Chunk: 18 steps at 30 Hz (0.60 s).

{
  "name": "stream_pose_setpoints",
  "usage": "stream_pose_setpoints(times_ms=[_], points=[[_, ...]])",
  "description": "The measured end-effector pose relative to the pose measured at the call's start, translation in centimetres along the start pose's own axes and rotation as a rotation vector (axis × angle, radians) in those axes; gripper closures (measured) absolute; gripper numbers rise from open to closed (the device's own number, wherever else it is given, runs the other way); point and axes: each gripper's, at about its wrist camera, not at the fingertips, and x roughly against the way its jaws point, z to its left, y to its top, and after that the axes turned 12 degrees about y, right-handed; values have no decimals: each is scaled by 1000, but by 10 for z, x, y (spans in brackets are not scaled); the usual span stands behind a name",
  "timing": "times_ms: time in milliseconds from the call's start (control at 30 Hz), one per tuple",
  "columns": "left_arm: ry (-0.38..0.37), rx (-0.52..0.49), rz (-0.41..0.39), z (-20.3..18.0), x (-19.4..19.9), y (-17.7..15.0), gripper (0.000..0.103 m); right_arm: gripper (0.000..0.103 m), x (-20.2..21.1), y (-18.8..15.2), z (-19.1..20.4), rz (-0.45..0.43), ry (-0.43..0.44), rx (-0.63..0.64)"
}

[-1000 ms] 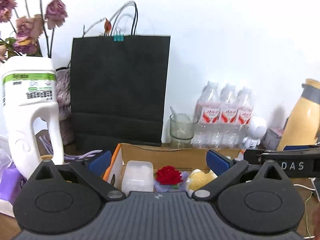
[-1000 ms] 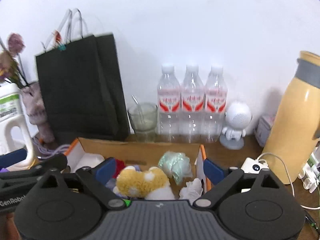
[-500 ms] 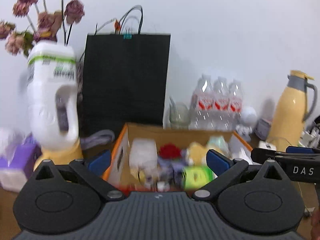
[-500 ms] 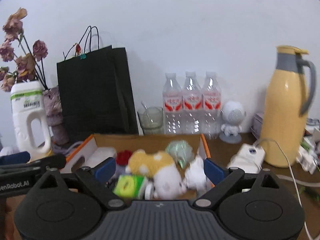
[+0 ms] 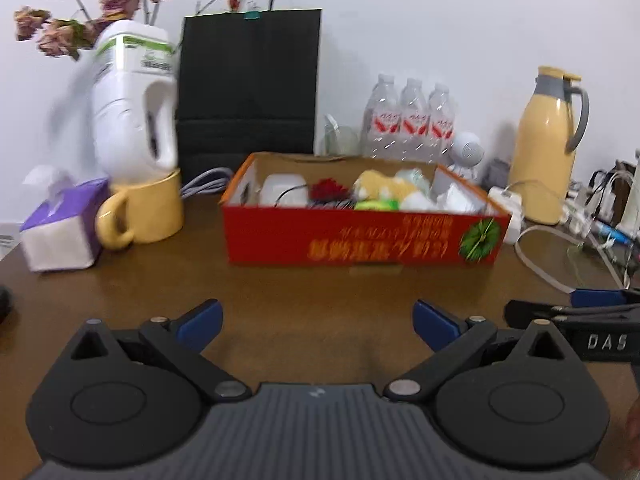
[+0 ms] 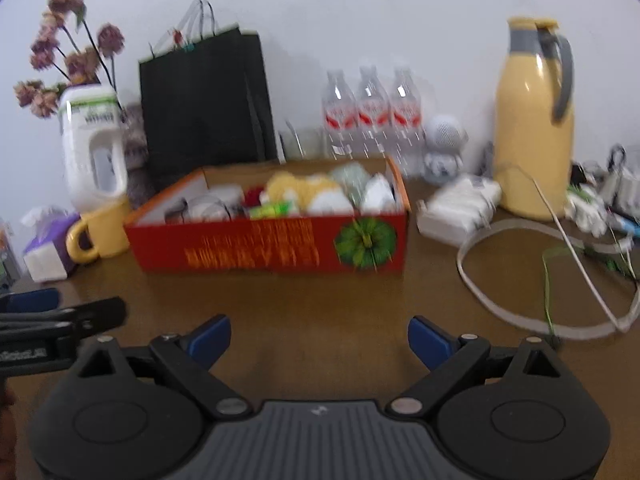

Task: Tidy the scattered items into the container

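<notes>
Now both grippers, left [image 5: 316, 320] and right [image 6: 319, 334], gape wide and empty, near the filled red cardboard box [image 5: 360, 240] on the brown table [image 5: 320, 288].

Cardboard box [image 5: 360, 240] — printed; table [image 5: 312, 292] seemingly smooth wood.

soft, even indoor light is washing both views, bright on the white wall [image 5: 420, 20]. motion blur is smearing the white jug [image 5: 134, 100] and the red box [image 6: 272, 240] lettering, worse in the right wrist view. fisheye curvature is bending the desk [image 5: 320, 292] edges, dark corners vignetting. faint shadows are sitting under the box, mild glare on the yellow flask [image 6: 532, 120].
</notes>
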Motion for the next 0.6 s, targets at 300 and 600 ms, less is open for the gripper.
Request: stream_pose_setpoints(times_ms=[300,600], points=[[-3,-18,118,5,-2,-22,0,7,8,-34,6,83,0,-35],[14,-57,191,-1,-9,-34,0,6,-2,-42,18,138,-14,7]])
